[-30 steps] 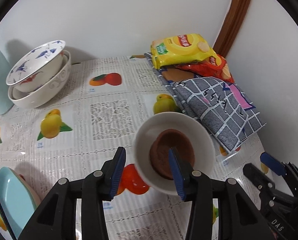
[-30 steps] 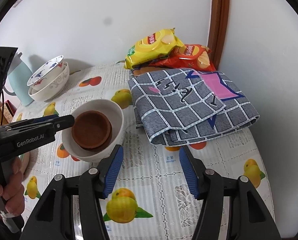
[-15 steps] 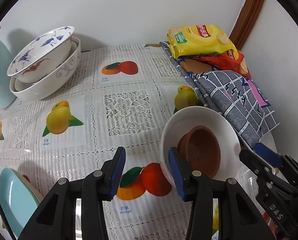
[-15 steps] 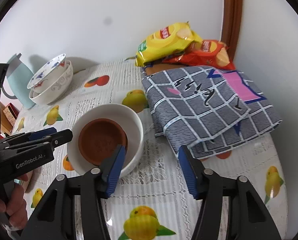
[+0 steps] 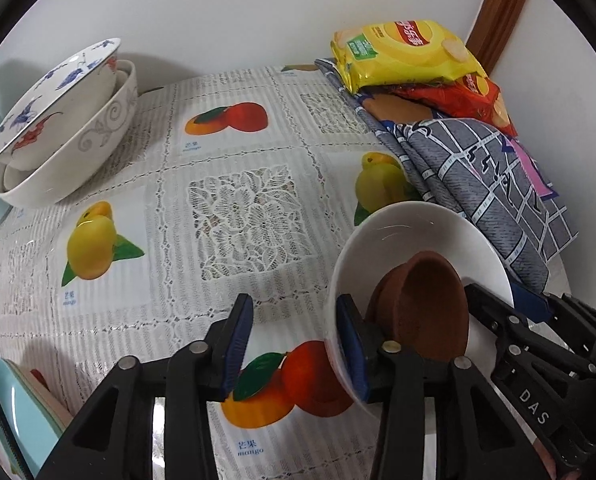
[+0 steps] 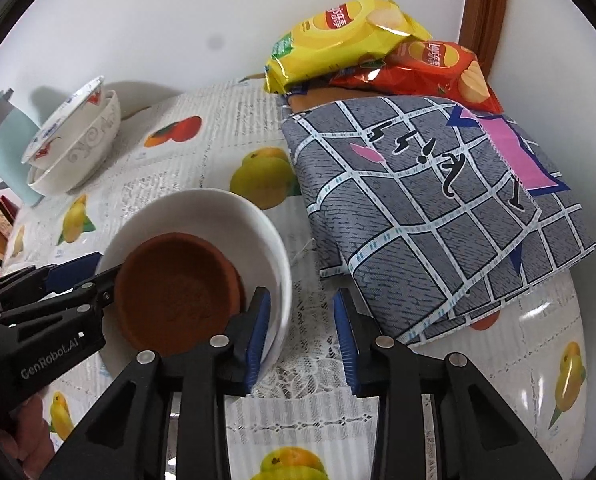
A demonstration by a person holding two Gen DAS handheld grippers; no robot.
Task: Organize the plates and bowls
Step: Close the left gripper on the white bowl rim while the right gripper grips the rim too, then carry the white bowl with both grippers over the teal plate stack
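A white bowl (image 5: 418, 232) (image 6: 218, 208) stands on the fruit-print tablecloth with a brown clay dish (image 5: 430, 308) (image 6: 178, 280) inside it. My left gripper (image 5: 294, 344) straddles the bowl's near-left rim, one finger inside and the other well clear outside. Its jaws are closing, and the pads do not pinch the rim. My right gripper (image 6: 302, 336) straddles the opposite rim, its left finger inside beside the clay dish and its right finger outside. Those jaws are also closing, with a gap still around the rim.
Two stacked patterned bowls (image 5: 58, 140) (image 6: 78, 140) sit at the back left beside a teal jug (image 6: 6, 148). A folded grey checked cloth (image 6: 438, 208) with chip bags (image 5: 402, 56) fills the right side by the wall. Teal plates (image 5: 18, 412) lie at the lower left.
Both grippers have come down onto the white bowl. The right gripper slid left until its left finger stood inside the rim, and its jaws narrowed.
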